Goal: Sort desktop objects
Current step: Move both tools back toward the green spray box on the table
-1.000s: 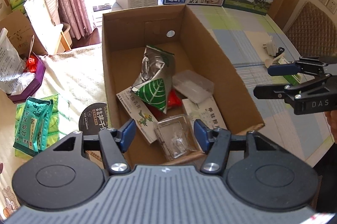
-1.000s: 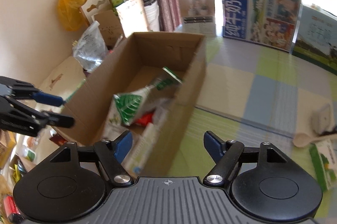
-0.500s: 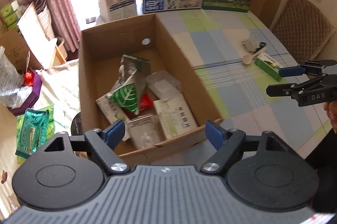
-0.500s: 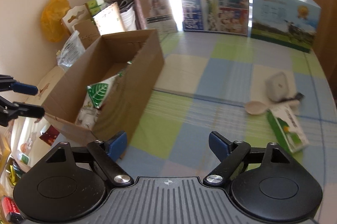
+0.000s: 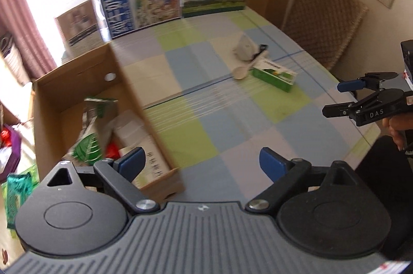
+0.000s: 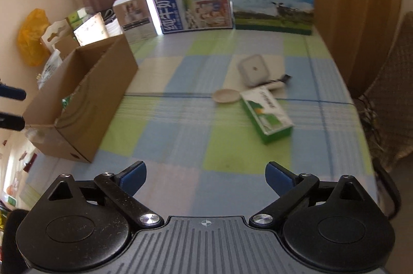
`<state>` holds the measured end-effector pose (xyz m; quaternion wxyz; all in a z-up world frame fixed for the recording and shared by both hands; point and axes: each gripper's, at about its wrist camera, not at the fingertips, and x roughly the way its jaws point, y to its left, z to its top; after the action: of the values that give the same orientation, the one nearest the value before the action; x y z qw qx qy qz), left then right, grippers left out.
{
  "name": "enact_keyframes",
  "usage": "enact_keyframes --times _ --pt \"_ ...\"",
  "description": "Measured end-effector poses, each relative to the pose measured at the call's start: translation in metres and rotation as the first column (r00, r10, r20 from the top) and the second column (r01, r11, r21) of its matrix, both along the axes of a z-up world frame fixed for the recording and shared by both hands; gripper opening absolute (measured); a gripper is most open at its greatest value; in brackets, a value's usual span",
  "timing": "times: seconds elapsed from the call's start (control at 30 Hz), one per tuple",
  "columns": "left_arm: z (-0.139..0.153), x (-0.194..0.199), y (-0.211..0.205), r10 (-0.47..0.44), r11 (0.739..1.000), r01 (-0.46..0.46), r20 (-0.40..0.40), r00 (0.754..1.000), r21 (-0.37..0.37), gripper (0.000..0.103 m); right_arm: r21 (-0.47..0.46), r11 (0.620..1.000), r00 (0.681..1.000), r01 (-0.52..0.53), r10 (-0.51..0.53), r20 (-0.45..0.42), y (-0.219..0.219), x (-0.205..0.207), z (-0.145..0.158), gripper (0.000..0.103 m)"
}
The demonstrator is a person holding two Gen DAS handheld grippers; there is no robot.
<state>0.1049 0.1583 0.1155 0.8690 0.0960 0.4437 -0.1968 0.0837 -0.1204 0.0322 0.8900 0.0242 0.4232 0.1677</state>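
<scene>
While both grippers hung empty above the table, the left gripper (image 5: pixel 201 161) and right gripper (image 6: pixel 206 174) had just been spreading their jaws, which stood wide with nothing between them. Remaining items sat in one cluster right of the cardboard box (image 6: pixel 85 103), well apart from it: green-and-white carton (image 6: pixel 265 114), pale plastic spoon (image 6: pixel 225 95) touching its far end, grey rounded-square case (image 6: pixel 251 69) just behind, and a small white-and-black stick (image 6: pixel 280 81), too blurred to identify.

The carton looked light and stiff, so pinch across its narrow width at mid-length. The spoon looked light, thin and likely slippery; take the handle, though the carton hid most of it. The case looked smooth with rounded corners, a slip risk.

The checked tablecloth (image 6: pixel 180 134) between cluster and box was bare, giving an open path. The box already held packets; its near wall needed clearing on drop. The table edge ran close on the right, by the wicker chair (image 5: pixel 325 21).
</scene>
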Motion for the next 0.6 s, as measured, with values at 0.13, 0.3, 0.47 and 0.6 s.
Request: enact_keyframes --times 0.13,0.3,0.47,0.6 --pt "-0.005 0.003 -0.027 -0.048 0.999 0.048 -0.004 0.999 0.010 0.095 -0.029 0.999 1.000 0.014 -0.014 0.003 -0.021 -0.007 -0.002 0.101" --pt "-0.013 0.007 -0.057 -0.107 0.993 0.107 -0.015 0.994 0.038 0.096 -0.052 0.998 1.000 0.021 -0.022 -0.014 -0.038 -0.012 -0.008 0.101" --pt "-0.020 0.012 -0.076 -0.140 0.989 0.141 -0.027 0.990 0.051 0.099 -0.104 0.995 1.000 0.001 -0.005 -0.030 -0.044 -0.016 -0.015 0.101" --pt "-0.029 0.016 -0.090 -0.161 0.984 0.164 -0.037 0.986 0.071 0.099 -0.123 0.992 0.999 -0.007 0.002 -0.042 -0.049 -0.015 -0.021 0.101"
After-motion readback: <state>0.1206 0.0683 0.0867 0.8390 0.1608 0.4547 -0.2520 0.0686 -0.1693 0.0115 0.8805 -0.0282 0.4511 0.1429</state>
